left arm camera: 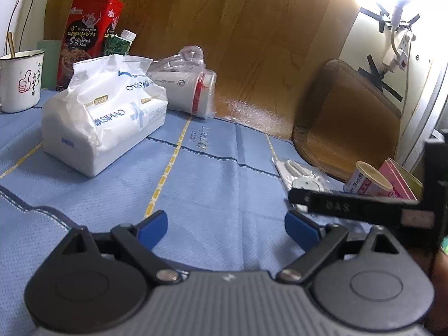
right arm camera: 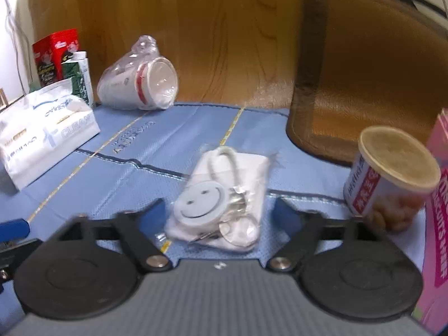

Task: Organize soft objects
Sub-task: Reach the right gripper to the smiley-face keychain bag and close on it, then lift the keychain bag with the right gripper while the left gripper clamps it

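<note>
Clear-plastic pouch w/ the smiley-face keyring [right arm camera: 221,201] sits low centre in the right wrist view, flat on the blue desk [right arm camera: 140,162] cloth, directly between your right gripper [right arm camera: 219,212] fingers. Its long axis runs up-frame, roughly along your pointing line, tilted slightly to the upper right. Fingers are spread wide, one each side of the pouch, pads not pressing it, so nothing gripped yet. My read: right hand is the nearer one by far; closing across the short width looks like the next move, approx.

Left gripper [left arm camera: 225,225] is also released, empty, only bare cloth between its fingers; pouch [left arm camera: 301,172] lies right of it, beyond the right gripper's black bar.

Tissue pack [right arm camera: 44,137] sits far left, bagged paper cups [right arm camera: 140,84] upper left, snack tub [right arm camera: 392,179] close on the right, so watch that side.
</note>
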Available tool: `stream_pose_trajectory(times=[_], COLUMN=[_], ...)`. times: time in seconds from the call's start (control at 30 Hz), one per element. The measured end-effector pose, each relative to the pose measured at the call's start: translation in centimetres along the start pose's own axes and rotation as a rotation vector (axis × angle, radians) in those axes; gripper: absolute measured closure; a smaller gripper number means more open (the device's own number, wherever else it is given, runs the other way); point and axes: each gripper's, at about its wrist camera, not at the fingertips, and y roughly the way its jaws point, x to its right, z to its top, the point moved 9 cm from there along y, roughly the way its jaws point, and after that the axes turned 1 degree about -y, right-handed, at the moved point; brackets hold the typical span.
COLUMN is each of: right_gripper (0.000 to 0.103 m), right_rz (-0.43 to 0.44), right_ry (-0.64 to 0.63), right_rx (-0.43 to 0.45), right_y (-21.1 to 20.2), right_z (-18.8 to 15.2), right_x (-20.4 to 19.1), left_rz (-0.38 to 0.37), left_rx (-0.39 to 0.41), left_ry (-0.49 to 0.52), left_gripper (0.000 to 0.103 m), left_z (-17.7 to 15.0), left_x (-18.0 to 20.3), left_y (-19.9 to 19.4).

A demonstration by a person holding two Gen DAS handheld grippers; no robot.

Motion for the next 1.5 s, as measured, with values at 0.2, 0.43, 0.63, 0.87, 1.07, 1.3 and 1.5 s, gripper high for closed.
stream_pose_trajectory(times=[0.2, 0.43, 0.63, 0.87, 1.07, 1.3, 1.5], right_gripper=[0.034, 0.037, 0.042, 0.046, 0.047, 0.048, 0.054], right_rz=[0.079, 0.209, 0.27, 0.294, 0.331, 0.292, 0.232], right_ry=[-0.022, -0.089, 0.091, 0.131, 0.171, 0.156, 0.15], right_rx=[0.01, 0.009, 0.027, 0.046, 0.076, 0.127, 0.241], right_y=[-4.6, -12.6, -14.6, -14.3, -14.8, -15.7, -17.9], right_z=[-2.8, -8.5, -9.9, -9.6, -10.1, -10.0, -7.8], right_x=[-0.3, -1.2, -0.1, 0.1, 0.9, 1.7, 3.4], left_rz=[-0.004, -0.042, -0.193, -0.377, -0.377, -0.431, -0.504], left_rx=[-0.009, -0.043, -0.138, -0.334, -0.357, -0.342, -0.298], left_ry=[-0.001, 0.043, 0.002, -0.086, -0.012, -0.015, 0.092], left_gripper=[0.007, 0.001, 0.001, 0.001, 0.005, 0.016, 0.016], left_z=[-0.1, -0.6, -1.8, -4.9, -6.5, -5.2, -2.4], left_x=[0.0, 0.9, 3.4, 8.6, 12.0, 13.7, 18.8], left_y=[0.0, 0.2, -1.0, -1.8, -1.2, -2.2, -3.4])
